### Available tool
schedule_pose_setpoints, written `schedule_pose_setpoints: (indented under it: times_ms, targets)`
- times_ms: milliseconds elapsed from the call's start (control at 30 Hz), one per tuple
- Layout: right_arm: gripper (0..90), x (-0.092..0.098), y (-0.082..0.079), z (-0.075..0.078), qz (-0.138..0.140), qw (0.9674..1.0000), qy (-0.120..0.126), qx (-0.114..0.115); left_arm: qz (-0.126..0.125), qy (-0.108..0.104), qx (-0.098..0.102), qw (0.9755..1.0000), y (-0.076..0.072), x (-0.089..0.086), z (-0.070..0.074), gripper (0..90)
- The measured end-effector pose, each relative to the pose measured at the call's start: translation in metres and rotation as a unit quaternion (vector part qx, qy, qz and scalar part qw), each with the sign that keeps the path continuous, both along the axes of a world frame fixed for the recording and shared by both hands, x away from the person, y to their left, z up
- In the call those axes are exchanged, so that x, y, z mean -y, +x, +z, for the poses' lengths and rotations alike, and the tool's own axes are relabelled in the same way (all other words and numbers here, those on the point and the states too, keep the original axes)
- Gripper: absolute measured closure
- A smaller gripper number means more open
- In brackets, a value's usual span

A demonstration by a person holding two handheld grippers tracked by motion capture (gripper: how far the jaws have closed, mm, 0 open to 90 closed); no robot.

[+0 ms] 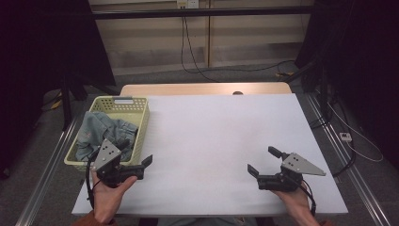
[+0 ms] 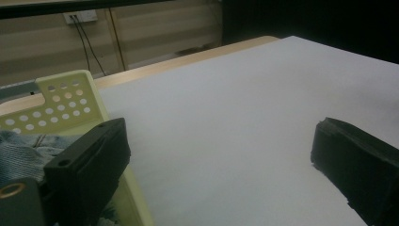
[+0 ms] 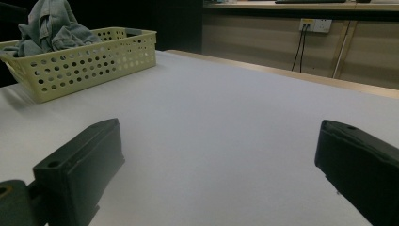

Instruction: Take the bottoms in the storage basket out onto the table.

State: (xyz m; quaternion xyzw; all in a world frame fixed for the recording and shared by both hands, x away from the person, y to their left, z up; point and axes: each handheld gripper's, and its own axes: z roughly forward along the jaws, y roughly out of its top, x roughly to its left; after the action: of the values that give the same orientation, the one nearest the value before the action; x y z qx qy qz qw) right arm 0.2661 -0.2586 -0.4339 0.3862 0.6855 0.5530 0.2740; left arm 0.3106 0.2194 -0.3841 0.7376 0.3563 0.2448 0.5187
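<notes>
High view: yellow-green basket (image 1: 139, 123) sits at the table's (image 1: 221, 141) left edge, its long axis running from the near edge toward the far one, with crumpled grey-blue denim clothing (image 1: 96, 132) piled inside. Left gripper (image 1: 144, 167) is just beside the basket's near right corner, jaws spread and empty, pointing right across the table, not at the cloth. The cloth lies behind and to the left of its jaws. Right gripper (image 1: 261, 160) is near the table's near right corner, well apart from the basket, jaws also spread, holding nothing. Left hand is clearly nearer.

Left gripper view: basket rim (image 2: 70, 96) and a bit of denim (image 2: 21, 153) sit at the lower left, beside the left jaw; between the jaws only bare table. Judged: the gripper must turn left and lift over the rim to reach the cloth.

Right gripper view: basket (image 3: 89, 61) far off at upper left, clothing (image 3: 49, 23) heaped above its rim; jaws wide, empty.
</notes>
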Motion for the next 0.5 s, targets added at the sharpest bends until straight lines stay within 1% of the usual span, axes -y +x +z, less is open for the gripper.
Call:
schedule_pose_setpoints:
  times_ms: [167,333,367,433,467,500]
  targets:
    - [1.2,0.0004,-0.0001,0.0,-0.001,1.0,0.0,0.0,0.001,0.0,0.001,1.0,0.0002,-0.0016,0.0019,5.1]
    - [1.2,0.0,0.0,-0.0001,0.0,1.0,-0.001,0.001,0.002,0.005,0.0,1.0,0.0012,-0.0043,0.0044,5.1]
    - [1.2,0.0,0.0,0.0,-0.001,1.0,-0.002,0.001,0.0,0.009,0.0,1.0,0.0015,-0.0052,0.0054,5.1]
    - [1.2,-0.0001,0.0001,0.0,-0.001,1.0,-0.002,0.001,0.001,0.008,-0.003,1.0,0.0014,-0.0053,0.006,5.1]
    - [1.2,-0.0002,0.0001,0.0001,0.0,1.0,-0.002,0.001,-0.001,0.014,-0.001,0.9999,0.0019,-0.0072,0.008,5.1]
    - [1.2,-0.0002,0.0002,0.0002,0.0,1.0,-0.002,0.001,-0.001,0.014,-0.001,0.9999,0.0019,-0.0072,0.008,5.1]
